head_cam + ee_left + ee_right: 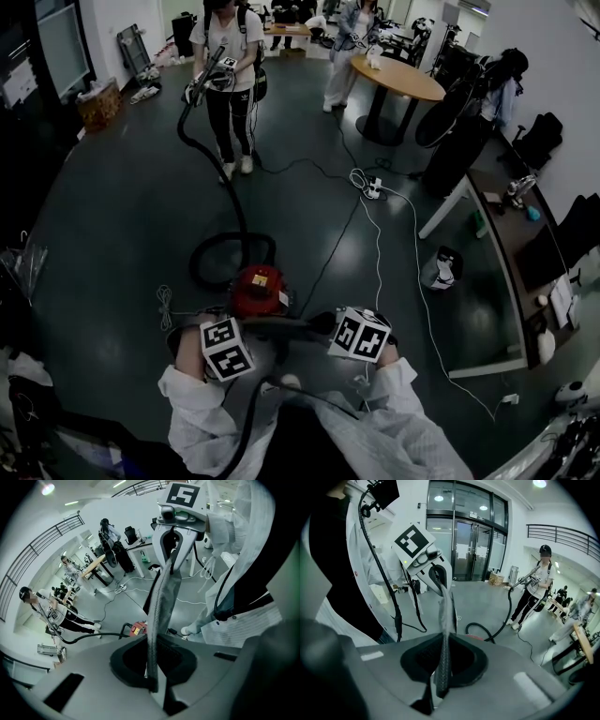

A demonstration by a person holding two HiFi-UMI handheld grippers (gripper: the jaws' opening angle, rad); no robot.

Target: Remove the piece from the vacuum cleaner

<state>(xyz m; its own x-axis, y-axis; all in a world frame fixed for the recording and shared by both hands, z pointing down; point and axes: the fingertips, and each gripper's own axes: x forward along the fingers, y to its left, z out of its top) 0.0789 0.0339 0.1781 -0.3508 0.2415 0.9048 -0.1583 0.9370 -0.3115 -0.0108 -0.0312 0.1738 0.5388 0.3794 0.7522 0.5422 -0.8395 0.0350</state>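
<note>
The red vacuum cleaner (pixel 259 289) stands on the dark floor just ahead of me, and its black hose (pixel 208 150) runs off to a person farther away. Above its rear I hold a flat grey piece (pixel 286 325) stretched between both grippers. My left gripper (pixel 251 330) is shut on one end of it and my right gripper (pixel 324 326) on the other. In the left gripper view the piece (pixel 161 602) runs edge-on from my jaws (pixel 152 686) up to the right gripper (pixel 176 531). The right gripper view shows the same piece (pixel 444 620) running from my jaws (pixel 440 686) to the left gripper (pixel 433 569).
A person (pixel 228 66) holds the hose's wand end. Behind stand a round wooden table (pixel 398 80) and more people. A power strip with cables (pixel 373 187) lies on the floor, and a desk (pixel 506 234) lines the right side. A small bin (pixel 443 267) sits near the desk.
</note>
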